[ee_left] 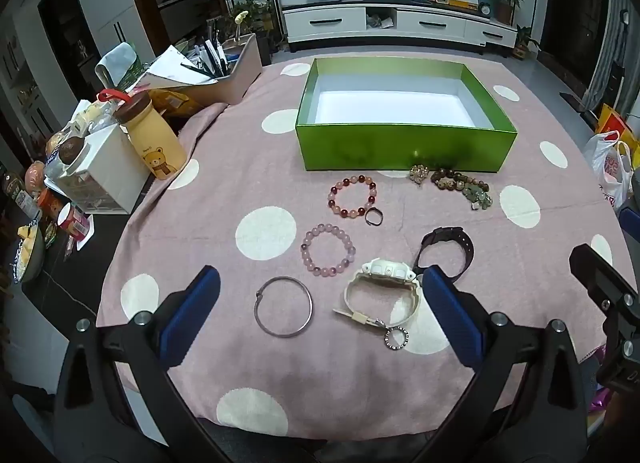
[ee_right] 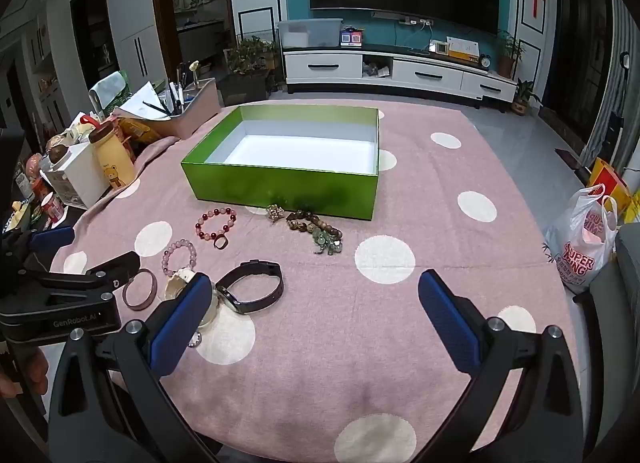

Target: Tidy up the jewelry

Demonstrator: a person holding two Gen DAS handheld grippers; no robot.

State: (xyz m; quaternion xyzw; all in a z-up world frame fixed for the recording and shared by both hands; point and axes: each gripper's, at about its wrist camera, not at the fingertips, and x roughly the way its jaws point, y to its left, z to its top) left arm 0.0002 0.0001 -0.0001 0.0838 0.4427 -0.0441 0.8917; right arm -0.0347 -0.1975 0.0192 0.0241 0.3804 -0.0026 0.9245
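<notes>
A green box [ee_left: 404, 151] with a white, empty inside sits open on a round table covered by a pink cloth with cream dots [ee_left: 224, 199]. All the jewelry lies on the cloth in front of the box; none is inside it.

Just in front of the box's front wall lie a small gold cluster [ee_left: 419, 173] and a tangle of brown and green beads [ee_left: 464, 187]. Farther from the box are a red and pink bead bracelet [ee_left: 352, 197] with a dark ring [ee_left: 374, 217] touching it, a pale pink bead bracelet [ee_left: 328, 249] and a black watch [ee_left: 446, 250]. Farthest from the box lie a silver bangle [ee_left: 284, 307], a white watch [ee_left: 384, 291] and a small sparkly ring [ee_left: 396, 337].

The left gripper [ee_left: 320, 305] hovers over the pieces farthest from the box, jaws spread wide and holding nothing. The right gripper [ee_right: 316, 315] also hangs released and empty, its left finger [ee_right: 180, 327] just over the white watch and beside the black one.

Likely risks: the pieces lie close together, so a closing jaw could catch two at once or nudge a neighbour. The thin bangle and rings lie flat and may slip from the pads. The soft cloth could bunch under a finger.

Beyond the box stand a white TV cabinet [ee_left: 400, 25] and a dark screen against a teal wall. Clutter, including a yellow bear bottle [ee_left: 154, 139], crowds the table's edge left of the box.
</notes>
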